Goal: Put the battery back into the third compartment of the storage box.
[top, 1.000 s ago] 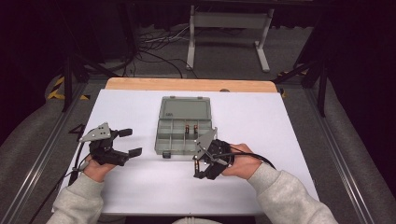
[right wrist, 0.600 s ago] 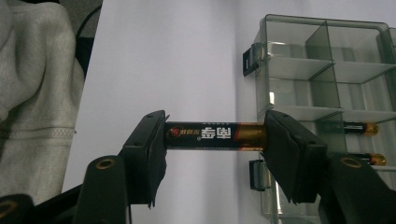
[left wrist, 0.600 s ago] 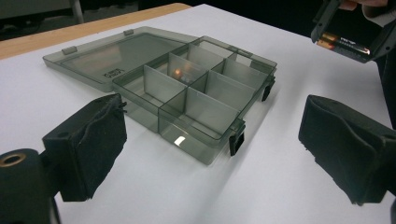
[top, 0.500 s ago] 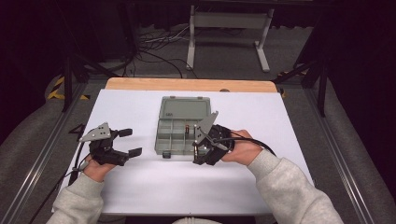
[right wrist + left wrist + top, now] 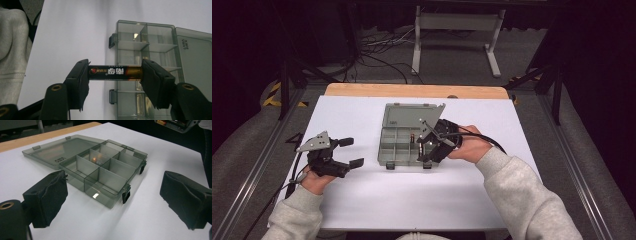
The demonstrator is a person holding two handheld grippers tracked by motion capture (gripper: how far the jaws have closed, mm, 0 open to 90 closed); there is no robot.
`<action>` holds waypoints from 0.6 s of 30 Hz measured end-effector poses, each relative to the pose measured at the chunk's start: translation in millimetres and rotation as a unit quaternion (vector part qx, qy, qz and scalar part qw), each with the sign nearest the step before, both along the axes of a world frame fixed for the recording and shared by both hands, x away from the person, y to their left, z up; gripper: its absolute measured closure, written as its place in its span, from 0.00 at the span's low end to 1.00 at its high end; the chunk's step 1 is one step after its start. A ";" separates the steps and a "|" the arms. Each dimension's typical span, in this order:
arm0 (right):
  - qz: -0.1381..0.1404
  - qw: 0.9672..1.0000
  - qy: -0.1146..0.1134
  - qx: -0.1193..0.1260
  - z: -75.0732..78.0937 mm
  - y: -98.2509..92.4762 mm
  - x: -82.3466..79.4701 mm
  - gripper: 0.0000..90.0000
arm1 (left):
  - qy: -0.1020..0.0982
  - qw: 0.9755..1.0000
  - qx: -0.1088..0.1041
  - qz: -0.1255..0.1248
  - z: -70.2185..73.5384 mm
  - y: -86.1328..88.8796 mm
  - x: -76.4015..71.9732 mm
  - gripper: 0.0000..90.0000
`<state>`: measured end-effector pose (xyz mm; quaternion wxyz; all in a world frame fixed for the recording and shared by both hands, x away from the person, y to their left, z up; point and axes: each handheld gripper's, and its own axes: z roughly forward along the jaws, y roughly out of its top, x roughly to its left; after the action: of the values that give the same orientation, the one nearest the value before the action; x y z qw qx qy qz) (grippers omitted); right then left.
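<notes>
A smoky transparent compartment box (image 5: 404, 119) lies open mid-table, lid folded flat at the far side; it also shows in the left gripper view (image 5: 82, 162) and the right gripper view (image 5: 155, 45). My right gripper (image 5: 428, 146) hovers over the box's right side, shut on a black-and-gold battery (image 5: 115, 72) held end to end between the pads (image 5: 156, 82). One small glinting item (image 5: 94, 159) sits in a middle compartment. My left gripper (image 5: 352, 152) rests on the table left of the box, open, with nothing between its jaws (image 5: 112, 205).
The white tabletop (image 5: 362, 200) ends in a wooden strip (image 5: 412, 91) at the far edge. Two black latches (image 5: 126, 196) stick out from the box's near side. A grey sleeve (image 5: 12, 50) lies left of the right gripper. Cables trail behind both grippers.
My right gripper has risen and moved from the table in front of the box to above its right compartments, with the battery still in it. The left gripper has stayed put.
</notes>
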<state>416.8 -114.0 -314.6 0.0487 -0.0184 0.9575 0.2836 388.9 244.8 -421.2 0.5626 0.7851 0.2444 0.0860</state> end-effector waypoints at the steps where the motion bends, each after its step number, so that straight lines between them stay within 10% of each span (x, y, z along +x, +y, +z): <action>1: 0.000 1.000 -0.003 0.002 1.4 0.1 3.2 0.46 | 0.001 1.000 -0.002 0.000 -0.1 0.0 -0.1 0.09; 18: -0.012 1.000 -0.003 0.007 9.1 0.3 45.4 0.46 | 0.002 1.000 -0.002 0.001 -0.2 0.7 0.0 0.09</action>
<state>462.2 -113.7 -305.4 0.0553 -0.0076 0.9557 0.2891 388.9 245.5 -421.4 0.5640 0.7836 0.2463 0.0848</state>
